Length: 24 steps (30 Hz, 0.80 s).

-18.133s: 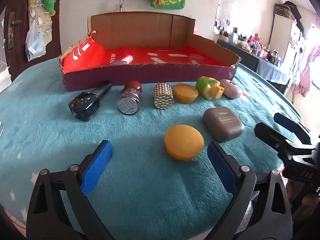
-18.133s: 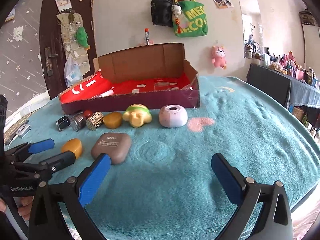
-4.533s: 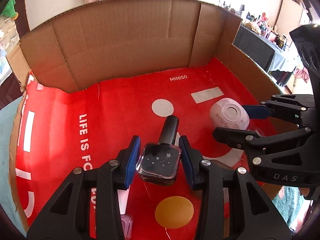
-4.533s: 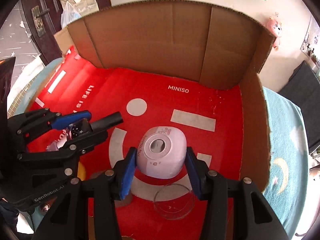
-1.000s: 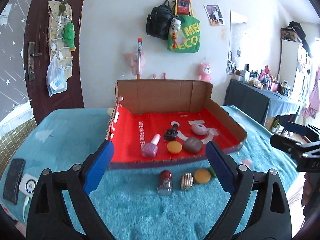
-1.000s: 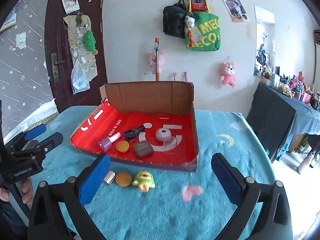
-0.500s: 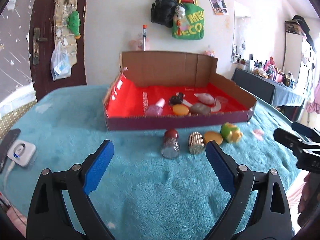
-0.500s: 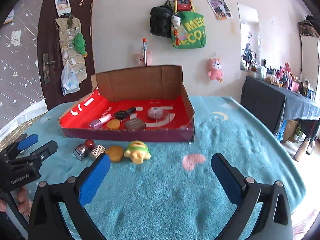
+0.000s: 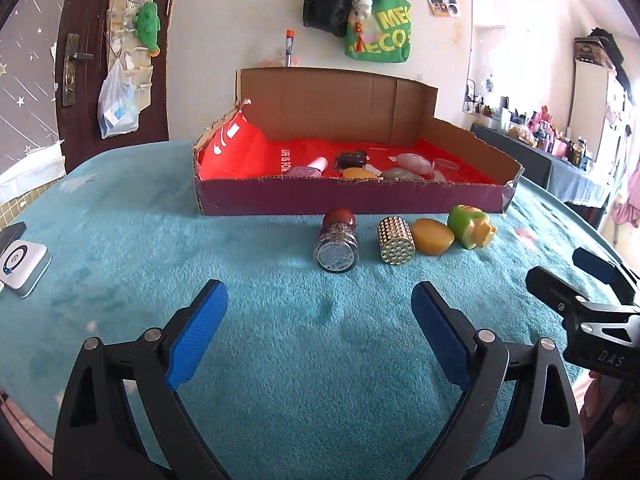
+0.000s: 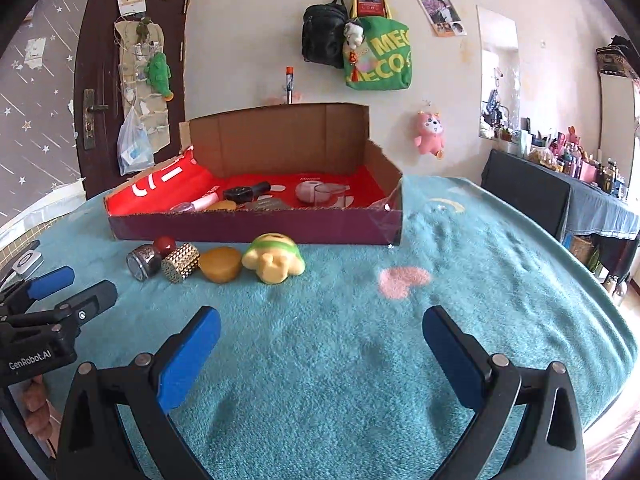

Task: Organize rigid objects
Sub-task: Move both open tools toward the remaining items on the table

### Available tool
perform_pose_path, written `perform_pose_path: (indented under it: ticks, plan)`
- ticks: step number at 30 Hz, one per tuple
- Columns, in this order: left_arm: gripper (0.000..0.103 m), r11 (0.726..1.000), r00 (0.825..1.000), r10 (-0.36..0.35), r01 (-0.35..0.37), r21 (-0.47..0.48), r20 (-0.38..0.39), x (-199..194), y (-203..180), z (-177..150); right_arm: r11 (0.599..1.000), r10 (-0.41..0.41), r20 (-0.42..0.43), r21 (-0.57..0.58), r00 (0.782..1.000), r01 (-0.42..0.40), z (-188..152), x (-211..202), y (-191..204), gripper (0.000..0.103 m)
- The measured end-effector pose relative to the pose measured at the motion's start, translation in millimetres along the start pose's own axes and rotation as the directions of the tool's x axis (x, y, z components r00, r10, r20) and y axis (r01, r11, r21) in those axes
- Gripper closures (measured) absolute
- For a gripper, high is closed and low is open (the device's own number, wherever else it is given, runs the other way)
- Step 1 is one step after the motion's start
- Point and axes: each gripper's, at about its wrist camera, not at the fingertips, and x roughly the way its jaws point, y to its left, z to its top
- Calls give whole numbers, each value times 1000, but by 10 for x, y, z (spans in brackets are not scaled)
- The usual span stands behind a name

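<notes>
A cardboard box with a red lining (image 9: 352, 202) (image 10: 256, 226) stands on the teal blanket and holds a pink nail-polish bottle (image 9: 314, 165), a black bottle (image 10: 244, 192), an orange disc, a brown case and a pale pink device (image 10: 308, 191). In front of it lie a red-capped glitter jar (image 9: 337, 245) (image 10: 146, 261), a gold studded cylinder (image 9: 396, 240) (image 10: 181, 263), an orange disc (image 9: 433, 236) (image 10: 220, 265) and a green-and-yellow toy (image 9: 471, 226) (image 10: 274, 261). My left gripper (image 9: 318, 334) is open and empty, low over the blanket before the jar. My right gripper (image 10: 320, 354) is open and empty, right of the row.
A white charger (image 9: 22, 262) and a dark phone lie at the blanket's left edge. A dark table with bottles (image 10: 560, 184) stands to the right. A door (image 10: 120, 80) and hung bags are on the back wall. The blanket has a pink heart patch (image 10: 404, 282).
Both grippers have come down and forward toward the row of objects in front of the box, which now looks nearer. Both stay open and empty.
</notes>
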Motion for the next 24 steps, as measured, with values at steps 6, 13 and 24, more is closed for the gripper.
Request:
perform_pose_path:
  ticks: [6,13,24]
  plan:
    - [9,1000,1000,1,-1,-5,3,14,9,-8,1000,1,-23,15,1000,-1,-45,90,-23,0]
    - [9,1000,1000,-8,8,-4,-3,31,13,1,1000,5,-29,30,1000,-5,-58,131,-48,0]
    - [9,1000,1000,-14,14,-20,-23,59,34,20,999,6,-27,32,1000,-5,-46,141,-54,0]
